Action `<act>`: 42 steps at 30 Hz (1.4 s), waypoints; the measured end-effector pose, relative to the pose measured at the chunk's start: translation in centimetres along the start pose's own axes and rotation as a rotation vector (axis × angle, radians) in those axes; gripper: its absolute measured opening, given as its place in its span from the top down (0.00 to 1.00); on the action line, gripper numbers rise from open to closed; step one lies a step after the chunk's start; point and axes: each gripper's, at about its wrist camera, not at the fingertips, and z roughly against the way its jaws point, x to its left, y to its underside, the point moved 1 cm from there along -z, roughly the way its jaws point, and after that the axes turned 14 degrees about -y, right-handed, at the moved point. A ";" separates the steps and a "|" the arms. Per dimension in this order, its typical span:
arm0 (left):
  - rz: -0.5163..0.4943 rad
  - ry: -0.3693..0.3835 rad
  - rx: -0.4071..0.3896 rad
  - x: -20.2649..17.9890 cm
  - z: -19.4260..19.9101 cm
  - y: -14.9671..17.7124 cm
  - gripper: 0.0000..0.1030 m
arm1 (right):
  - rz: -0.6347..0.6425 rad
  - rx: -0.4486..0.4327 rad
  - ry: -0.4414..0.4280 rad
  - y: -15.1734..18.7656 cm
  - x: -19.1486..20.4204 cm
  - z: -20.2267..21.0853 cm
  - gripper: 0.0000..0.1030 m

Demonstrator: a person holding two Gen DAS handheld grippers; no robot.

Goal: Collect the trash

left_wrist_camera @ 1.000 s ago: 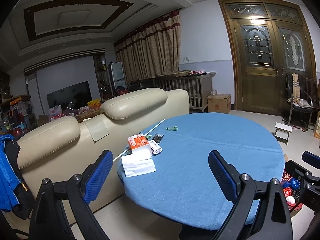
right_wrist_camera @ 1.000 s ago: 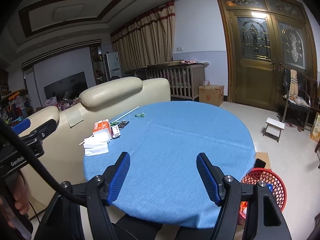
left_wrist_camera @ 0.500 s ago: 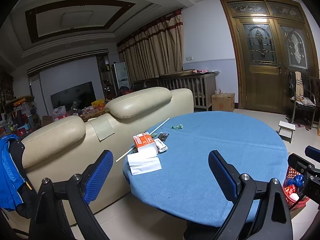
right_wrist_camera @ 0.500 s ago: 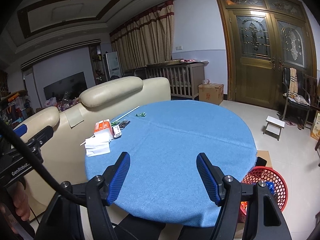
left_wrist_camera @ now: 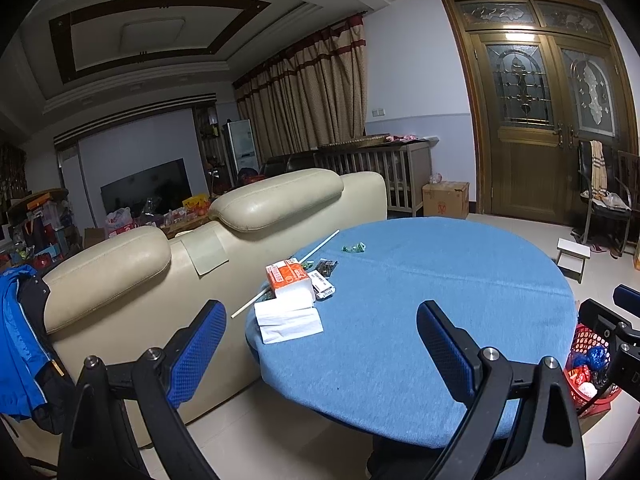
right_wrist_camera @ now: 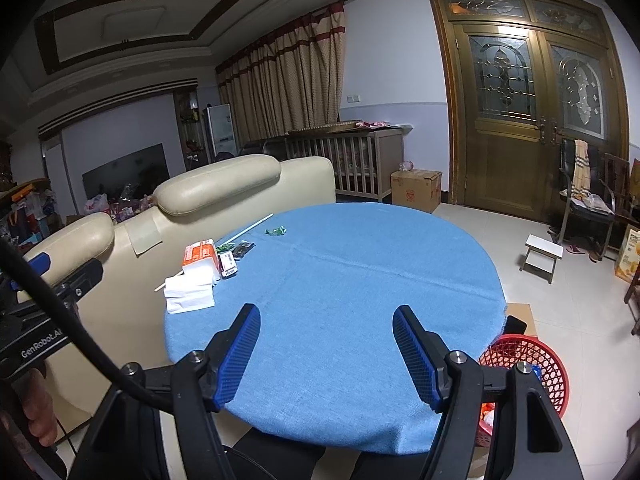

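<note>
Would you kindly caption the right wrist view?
Open right gripper above blue table; litter at far left, red basket beside.

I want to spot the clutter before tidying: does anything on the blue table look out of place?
Yes. A long white stick lies slanted, poking past the table edge toward the sofa. A crumpled green wrapper lies apart from the tissue pack.

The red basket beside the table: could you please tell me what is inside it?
The red basket holds blue and red crumpled wrappers and something white. The right hand-held gripper hides part of it, and the bottom is out of sight.
</note>
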 end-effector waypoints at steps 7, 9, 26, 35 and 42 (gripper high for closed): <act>-0.010 0.003 0.014 -0.1 -0.3 0.3 0.07 | -0.005 0.013 -0.007 0.2 0.1 -0.3 0.30; -0.013 0.004 0.018 -0.1 -0.4 0.3 0.07 | -0.006 0.015 -0.008 0.3 0.1 -0.4 0.30; -0.027 0.012 0.047 -0.2 -0.8 1.0 0.07 | -0.022 0.029 -0.002 0.3 -0.1 -0.7 0.30; -0.032 0.025 0.055 -0.3 -0.7 1.1 0.07 | -0.042 0.035 0.007 0.7 -0.7 -0.7 0.30; -0.034 0.033 0.065 -0.4 -0.7 1.2 0.07 | -0.049 0.039 0.013 0.8 -0.8 -0.8 0.30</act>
